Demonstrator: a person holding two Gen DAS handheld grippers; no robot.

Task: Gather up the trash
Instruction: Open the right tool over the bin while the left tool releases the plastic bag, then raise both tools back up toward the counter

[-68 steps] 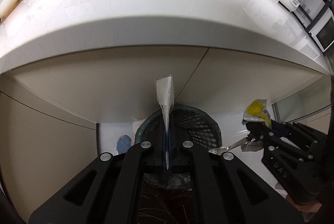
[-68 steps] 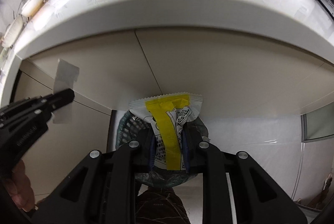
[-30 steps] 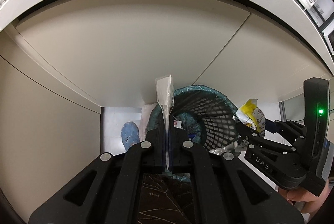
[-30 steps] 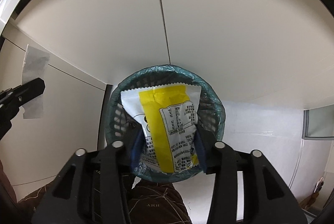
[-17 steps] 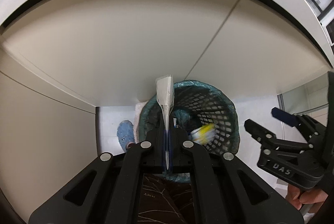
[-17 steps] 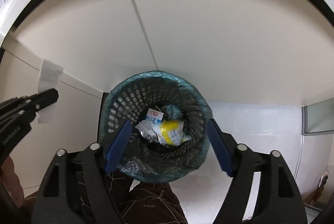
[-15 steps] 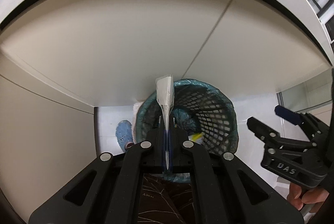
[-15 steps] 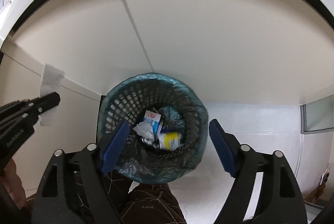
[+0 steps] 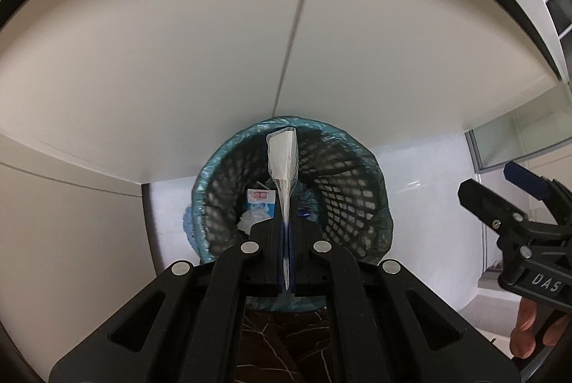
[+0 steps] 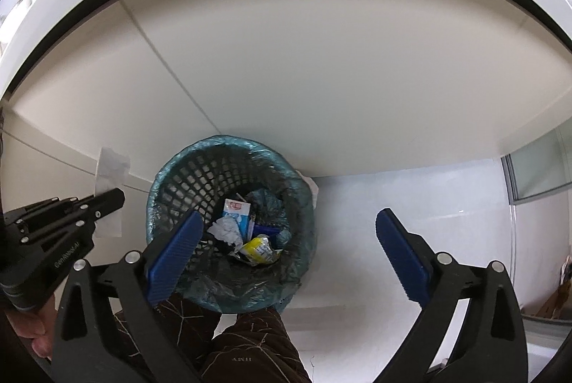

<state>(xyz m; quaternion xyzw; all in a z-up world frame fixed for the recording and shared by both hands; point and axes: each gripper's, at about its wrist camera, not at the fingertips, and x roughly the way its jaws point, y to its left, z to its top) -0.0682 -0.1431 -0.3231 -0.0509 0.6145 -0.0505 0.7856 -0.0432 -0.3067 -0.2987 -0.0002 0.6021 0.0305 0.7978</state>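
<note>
We see the left gripper (image 9: 286, 240) with its jaws pressed together on a clear plastic wrapper (image 9: 283, 161), which stands up straight from between the jaws, narrow at the pinch and fanning wider toward its free end. Directly ahead of and below those jaws sits the mesh trash bin (image 9: 357, 190), lined with a blue-green bag; the wrapper's upper end lies over the bin's far rim in the left wrist view.

The right gripper (image 10: 286, 243) has its jaws spread wide and they hold nothing; its blue pads (image 10: 175, 250) frame the bin's mouth, the left pad overlapping the near rim and the right pad well clear to the side, over the white floor (image 10: 357, 204). Between and ahead of these jaws, at the bottom of the bin, we see a yellow snack packet (image 10: 258, 249), a small blue-and-white carton (image 10: 237, 215) and crumpled white paper (image 10: 225, 229).

From the right wrist view, the left gripper sits off to the left of the open jaws, beside the bin, with the wrapper showing pale against the beige cabinet front (image 10: 321, 79). A brown patterned trouser leg (image 10: 246, 347) lies just below the bin.
</note>
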